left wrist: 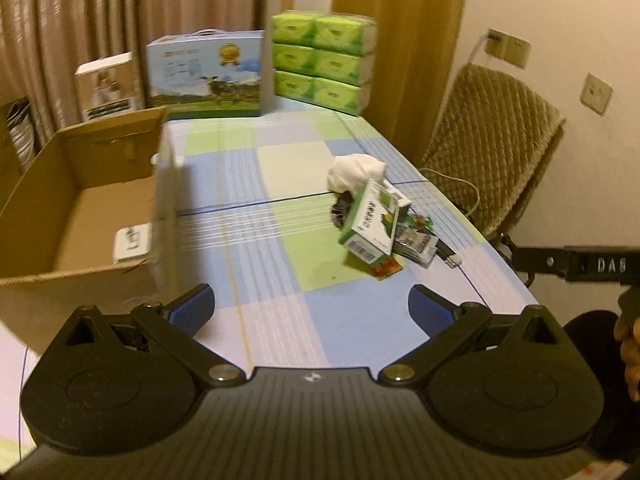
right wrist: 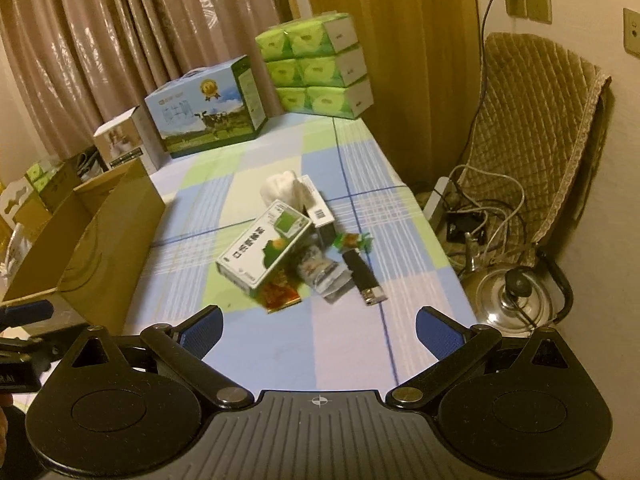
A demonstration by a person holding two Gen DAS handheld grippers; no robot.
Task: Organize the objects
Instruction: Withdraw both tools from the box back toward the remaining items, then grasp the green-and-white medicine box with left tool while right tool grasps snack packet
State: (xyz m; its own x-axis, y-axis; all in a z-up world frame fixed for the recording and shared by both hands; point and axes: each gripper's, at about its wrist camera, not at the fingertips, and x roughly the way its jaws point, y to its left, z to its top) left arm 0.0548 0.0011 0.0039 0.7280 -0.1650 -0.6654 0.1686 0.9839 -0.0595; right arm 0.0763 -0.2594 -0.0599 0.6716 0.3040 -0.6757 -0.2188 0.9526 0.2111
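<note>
A pile of small items lies on the checked tablecloth (left wrist: 280, 168): a green and white carton (left wrist: 374, 220) (right wrist: 266, 250), a white crumpled cloth (left wrist: 354, 170) (right wrist: 282, 188), a black lighter (right wrist: 364, 276), foil packets (right wrist: 326, 276) and a red packet (right wrist: 280, 294). An open cardboard box (left wrist: 80, 200) (right wrist: 100, 232) stands at the left, with a white item (left wrist: 130, 242) inside. My left gripper (left wrist: 312, 312) is open and empty, short of the pile. My right gripper (right wrist: 320, 330) is open and empty, just before the pile.
A blue cow-print box (left wrist: 208, 76), stacked green tissue packs (left wrist: 324, 60) and a small white box (left wrist: 108, 84) stand at the table's far end. A quilted chair (right wrist: 536, 140), cables (right wrist: 476, 208) and a steel kettle (right wrist: 512, 300) are to the right of the table.
</note>
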